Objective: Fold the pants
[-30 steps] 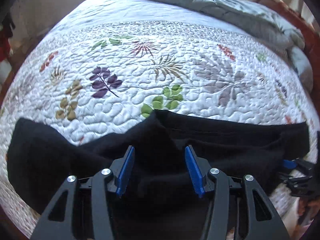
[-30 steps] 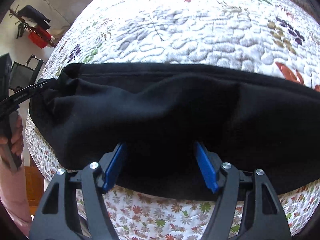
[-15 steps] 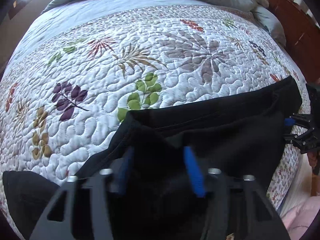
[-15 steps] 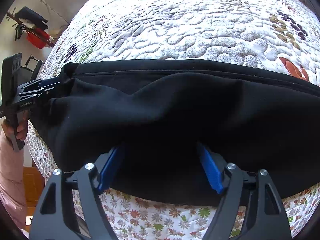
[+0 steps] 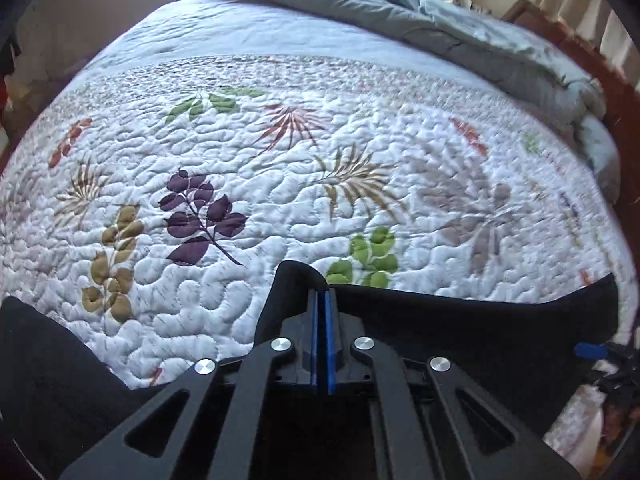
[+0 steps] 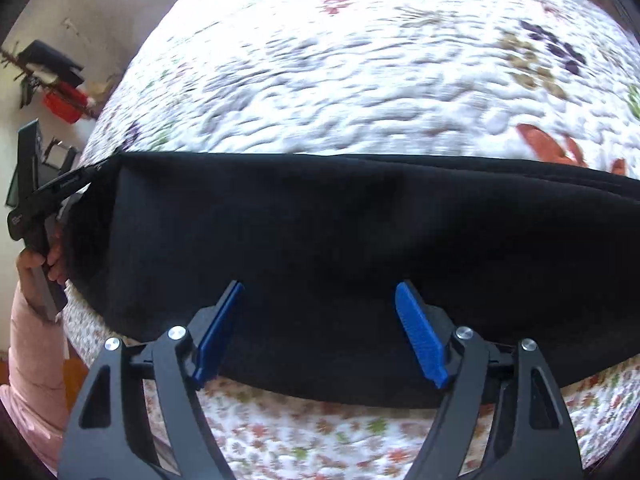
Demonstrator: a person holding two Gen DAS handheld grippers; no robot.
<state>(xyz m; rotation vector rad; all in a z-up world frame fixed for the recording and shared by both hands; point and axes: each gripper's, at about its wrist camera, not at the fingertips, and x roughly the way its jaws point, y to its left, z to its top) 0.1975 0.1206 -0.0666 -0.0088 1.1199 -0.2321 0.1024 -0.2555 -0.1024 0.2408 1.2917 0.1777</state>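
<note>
The black pants (image 6: 320,240) lie along the near edge of the quilted bed and also show in the left wrist view (image 5: 460,336). My left gripper (image 5: 321,300) is shut on a raised corner of the pants, its blue pads pressed together around the cloth. It also shows in the right wrist view (image 6: 68,184) at the pants' left end. My right gripper (image 6: 320,300) is open, its blue pads wide apart over the pants' near edge, holding nothing. It also shows in the left wrist view (image 5: 592,350) at the far right, mostly cut off.
A white floral quilt (image 5: 300,184) covers the bed. A grey duvet (image 5: 440,28) is bunched at the far side by a wooden bed frame (image 5: 616,92). A red object on a rack (image 6: 60,100) stands by the wall at left.
My left gripper has closed on the pants' corner and lifted it. My right gripper has stayed open over the near edge.
</note>
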